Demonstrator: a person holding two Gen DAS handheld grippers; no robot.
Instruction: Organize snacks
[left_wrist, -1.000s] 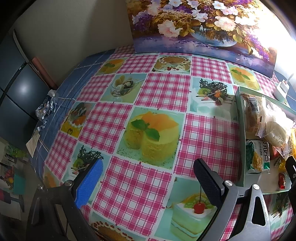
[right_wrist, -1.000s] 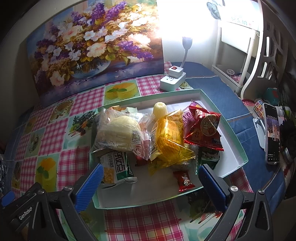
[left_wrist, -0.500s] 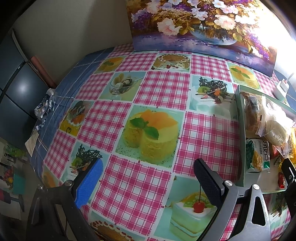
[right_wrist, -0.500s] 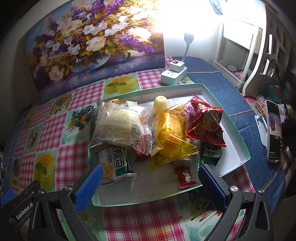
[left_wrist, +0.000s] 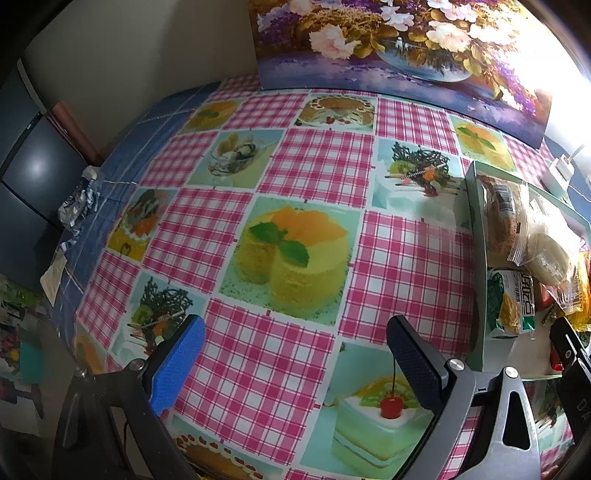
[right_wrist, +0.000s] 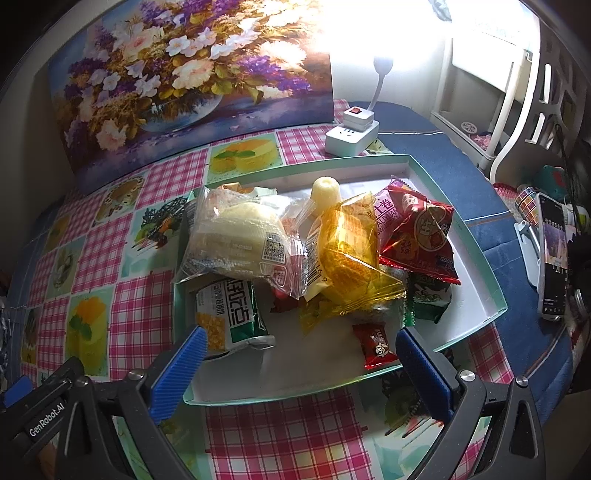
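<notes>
One shallow green-rimmed tray (right_wrist: 458, 221) sat on the bench (right_wrist: 288, 439) and held the snacks: one clear-wrapped bun (right_wrist: 236, 236), one yellow packet (right_wrist: 351, 254), one red bag (right_wrist: 421, 232), one green-and-white pack (right_wrist: 232, 314) and one small red sweet (right_wrist: 376, 345). The right claw (right_wrist: 299, 369) hung spread and empty over the tray's near edge. The left claw (left_wrist: 295, 365), likewise spread and empty, was over bare cloth left of the tray.

Green packet (right_wrist: 428, 301) (mostly buried under snacks)
</notes>
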